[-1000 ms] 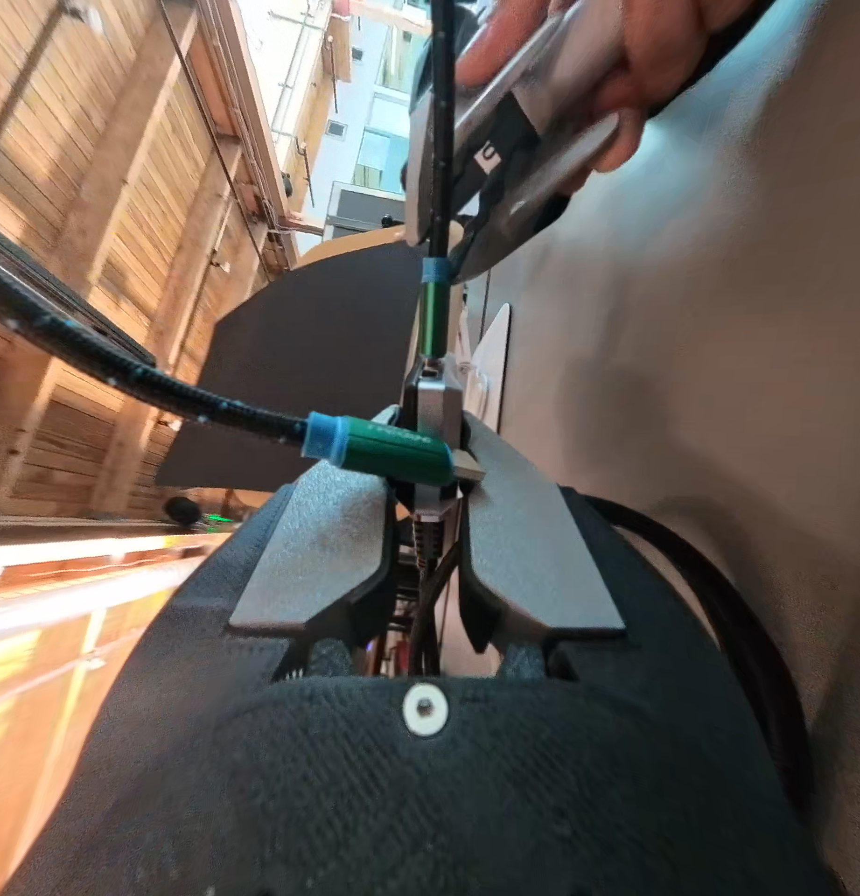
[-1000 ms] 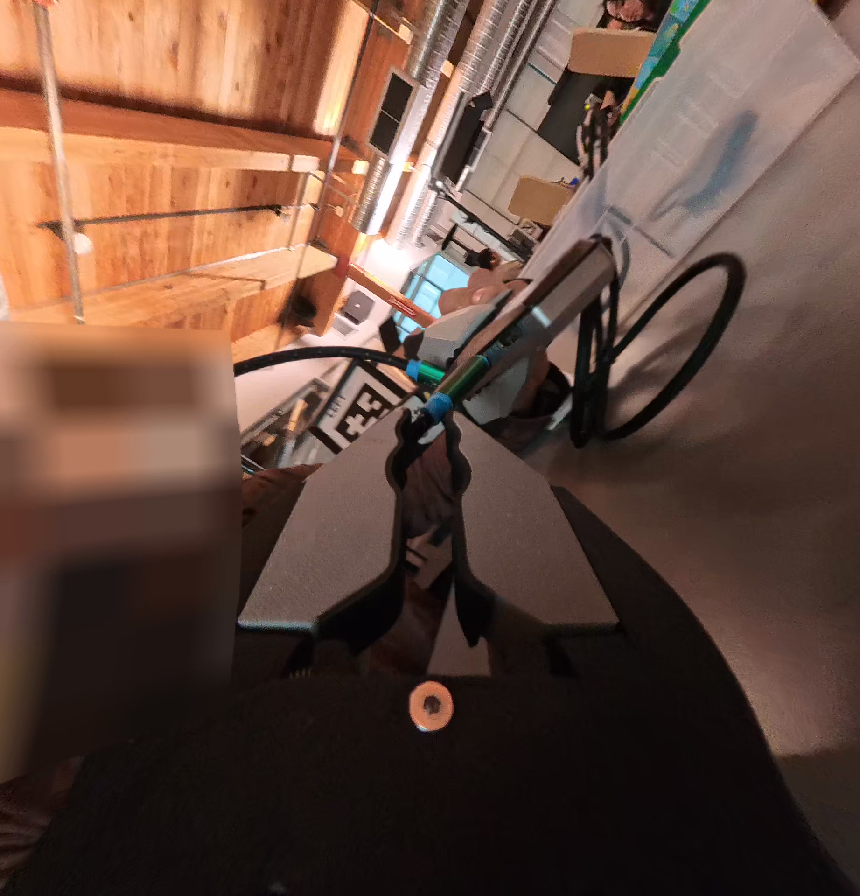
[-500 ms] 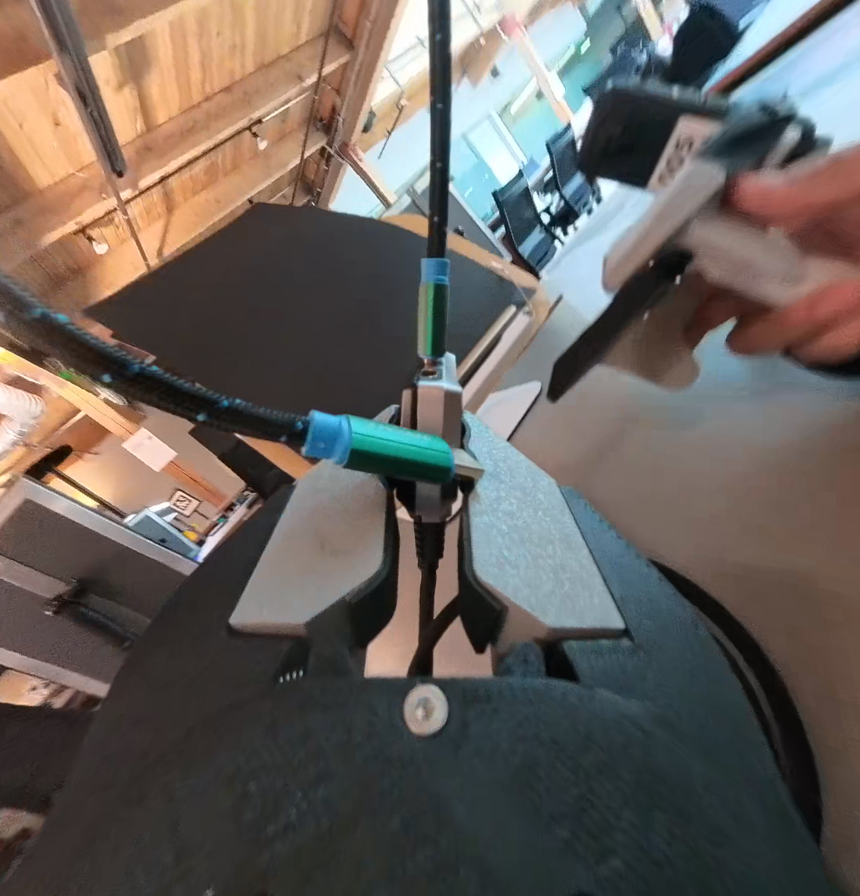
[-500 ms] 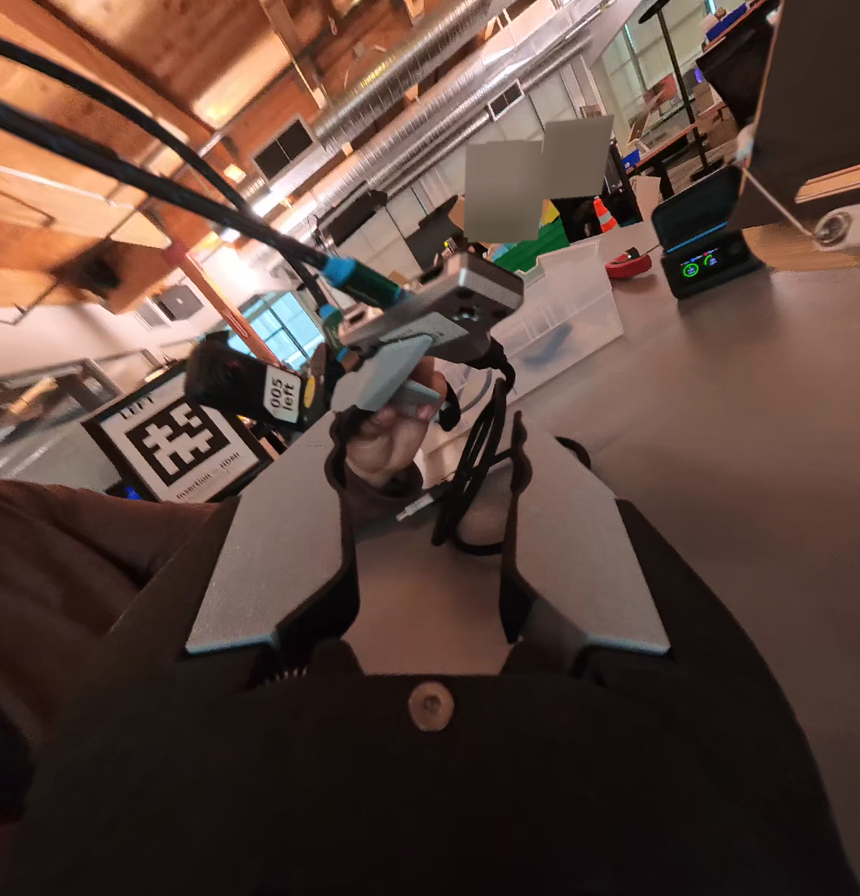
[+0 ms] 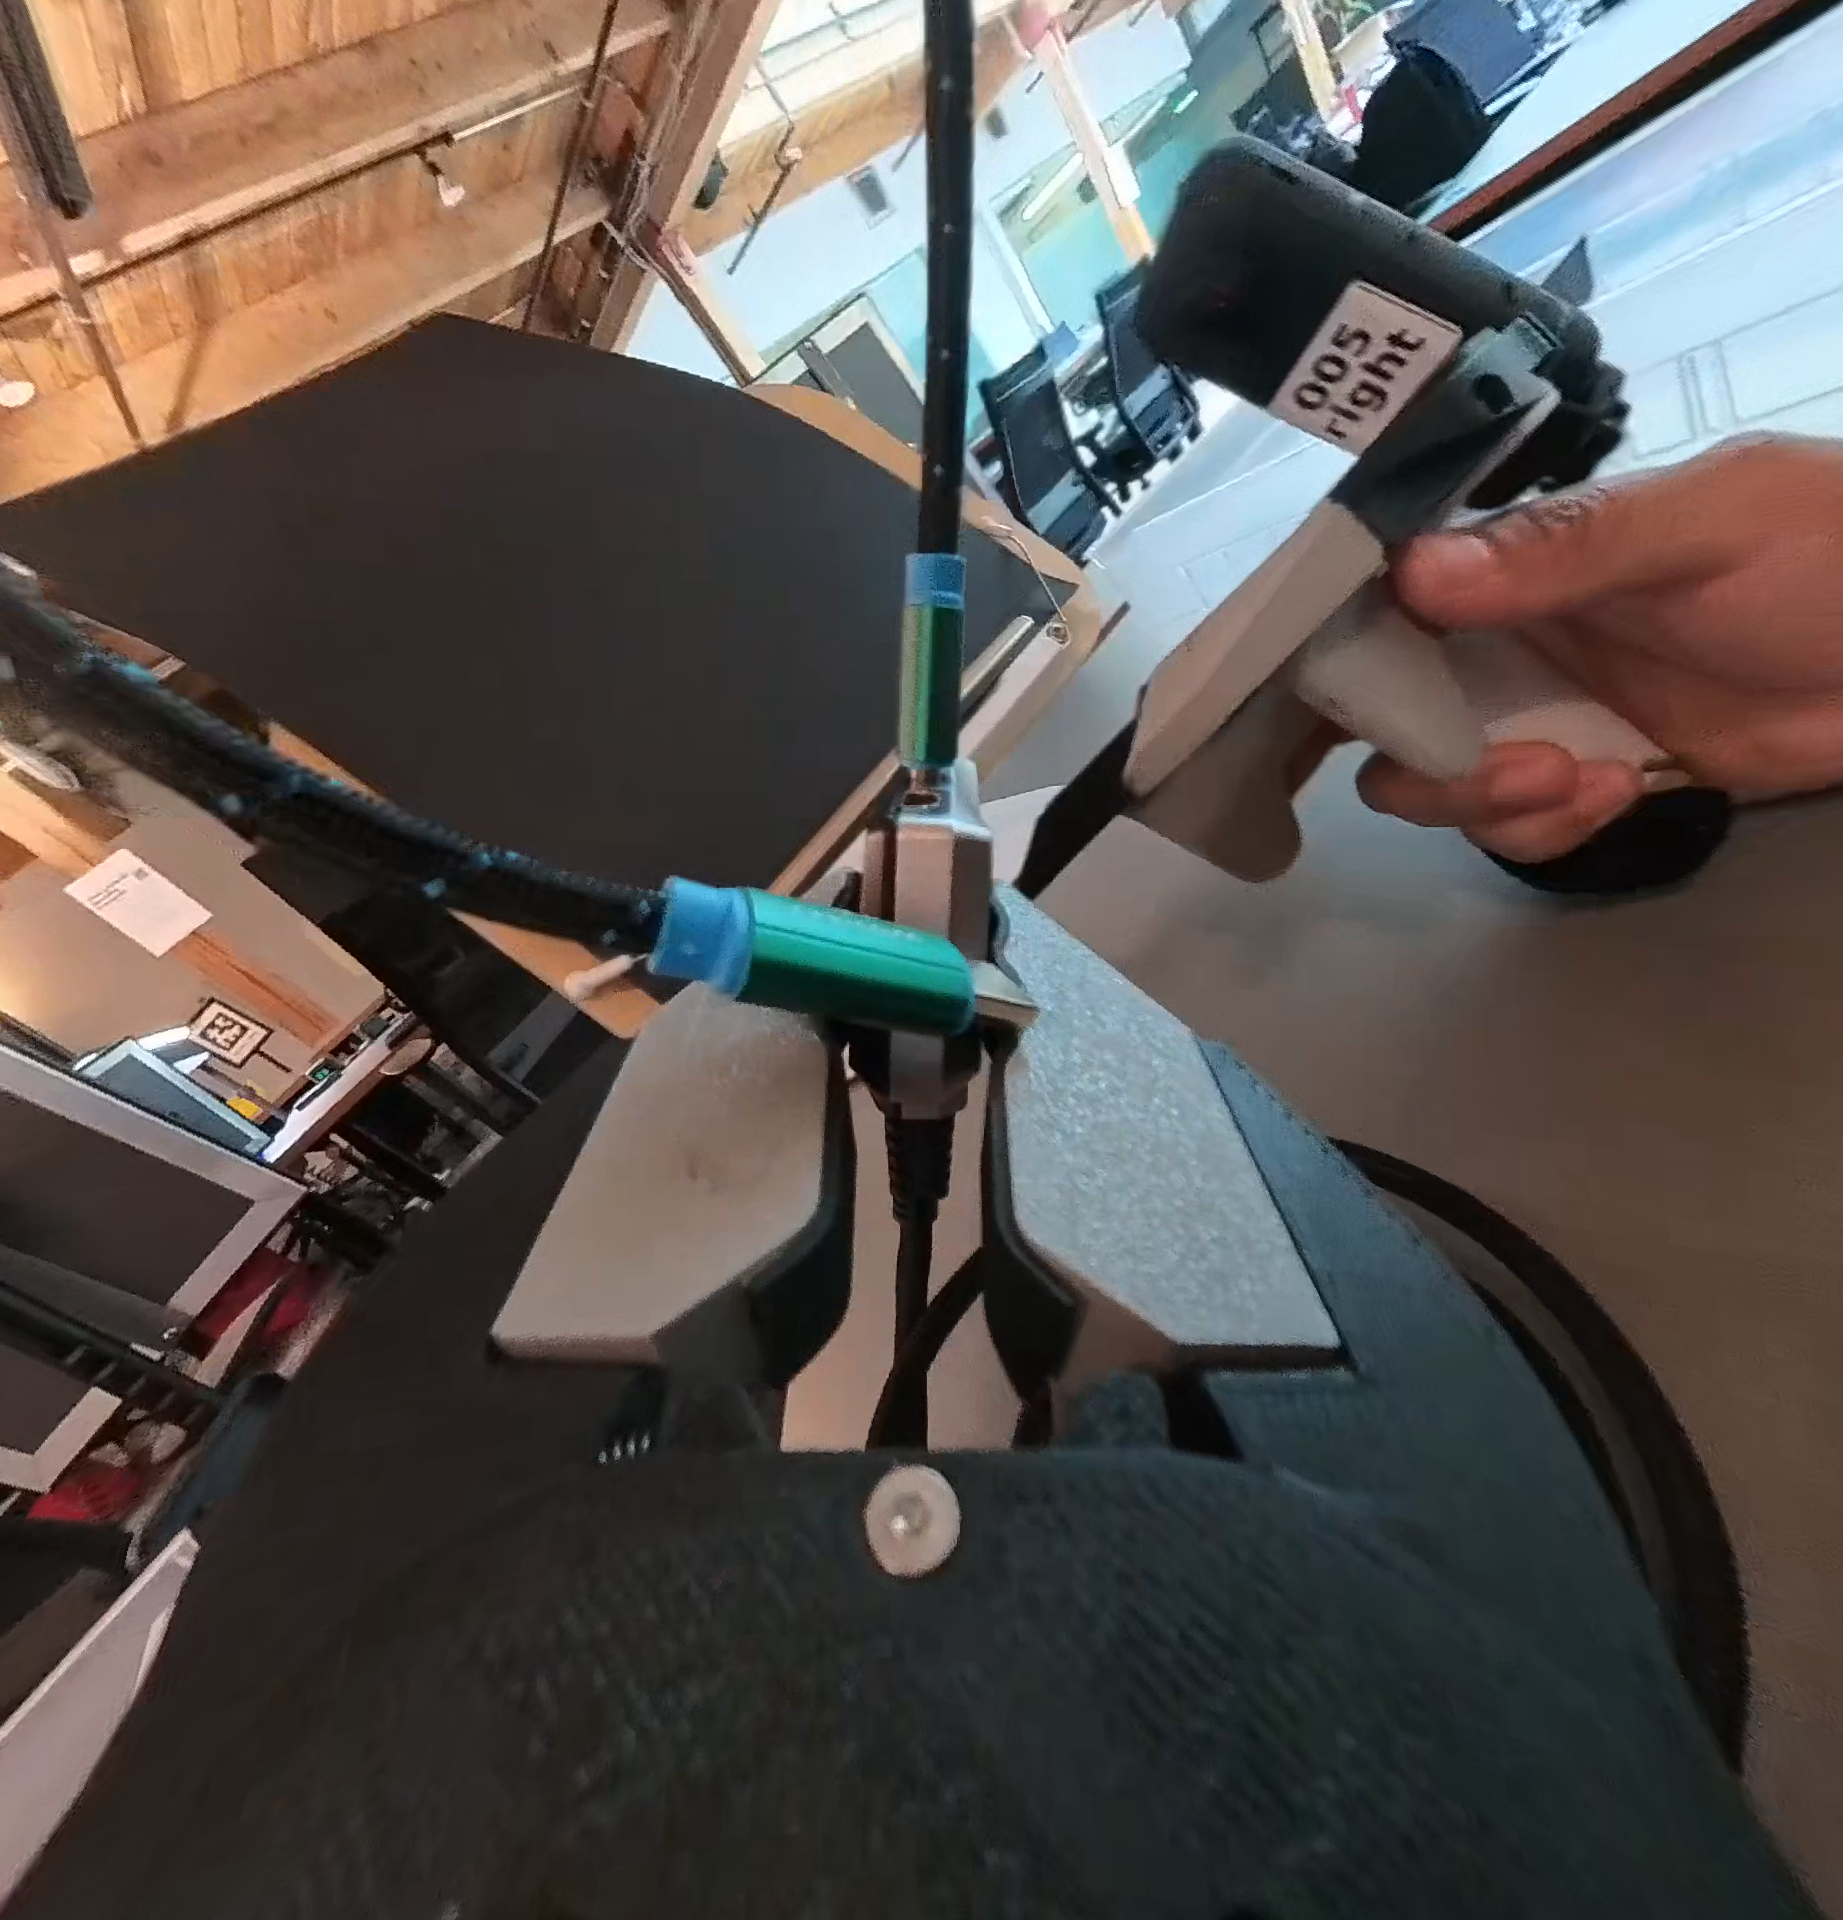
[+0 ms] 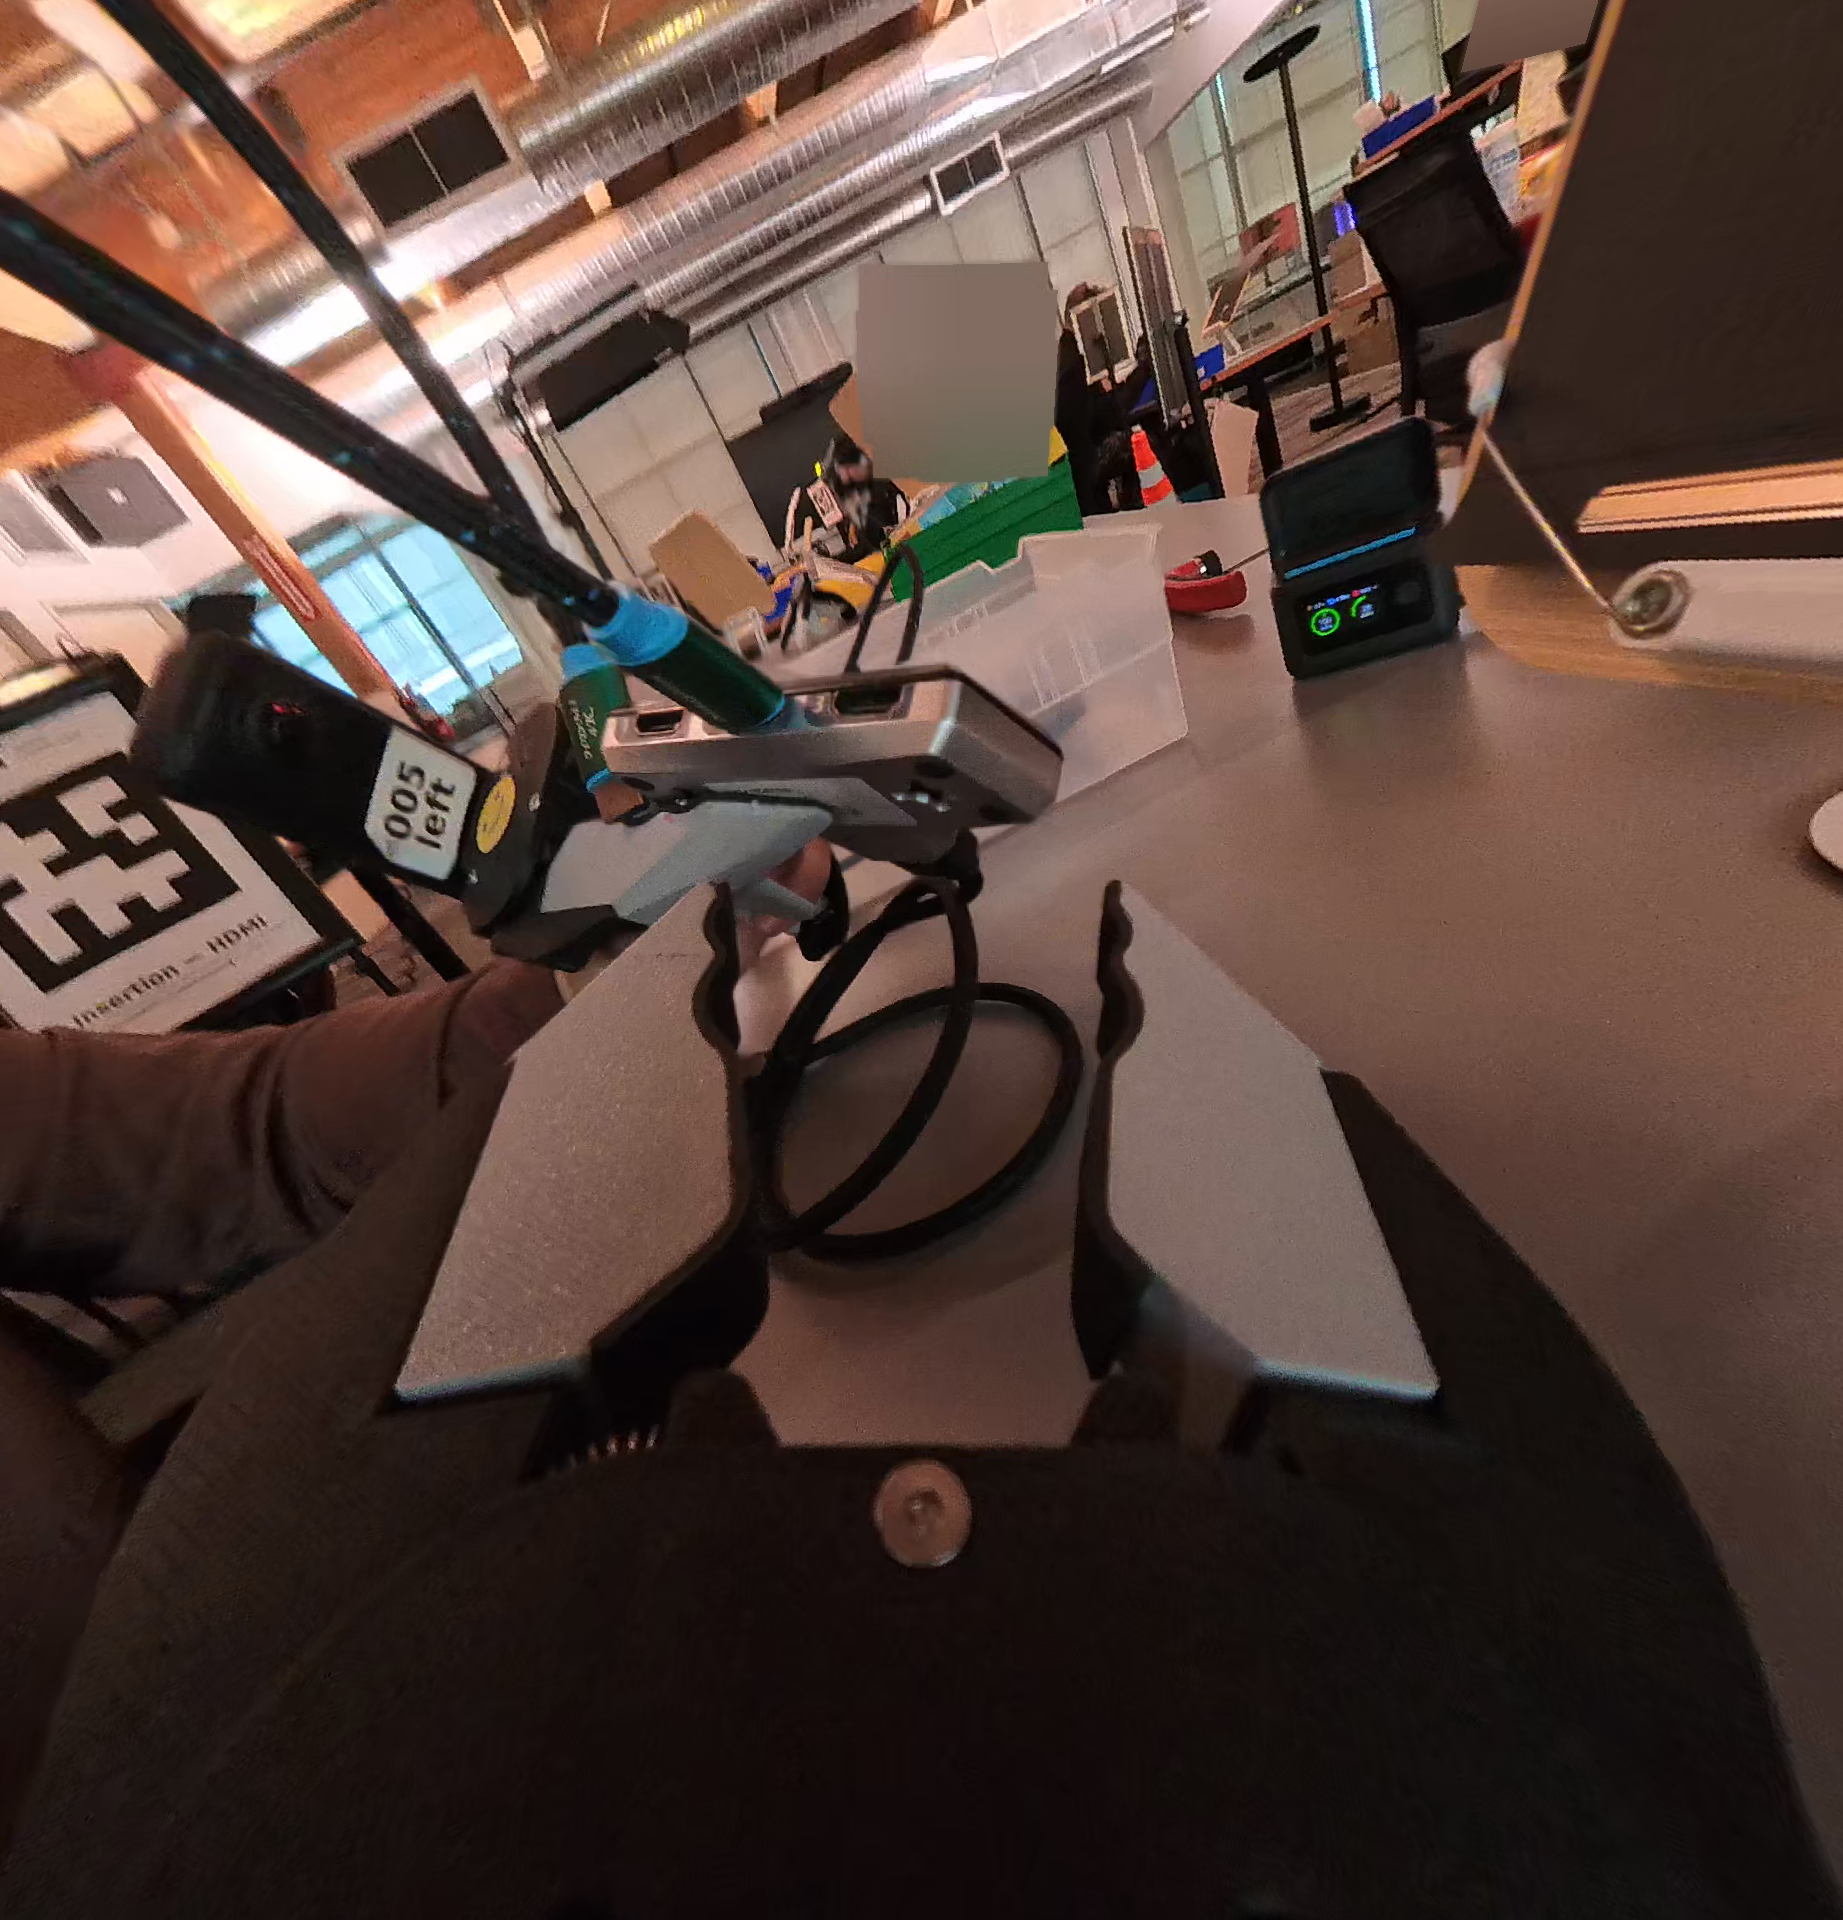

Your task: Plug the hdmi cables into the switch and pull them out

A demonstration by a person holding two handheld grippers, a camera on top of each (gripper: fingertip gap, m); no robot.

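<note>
Left tongs (image 5: 917, 997) clamped on the grey switch (image 5: 927, 873) held above the bench (image 5: 1468, 1039), two green-plugged HDMI cables (image 5: 855, 961) seated in it, right tongs (image 6: 912, 935) spread wide, empty, near the switch.

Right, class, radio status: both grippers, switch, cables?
Left gripper shut on switch. Right gripper open, empty. Two green plugs seated. Nothing blocking.

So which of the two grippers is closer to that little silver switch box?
Left. The left gripper has its jaws clamped on the switch. The right gripper hangs open, short of it, touching nothing.
</note>
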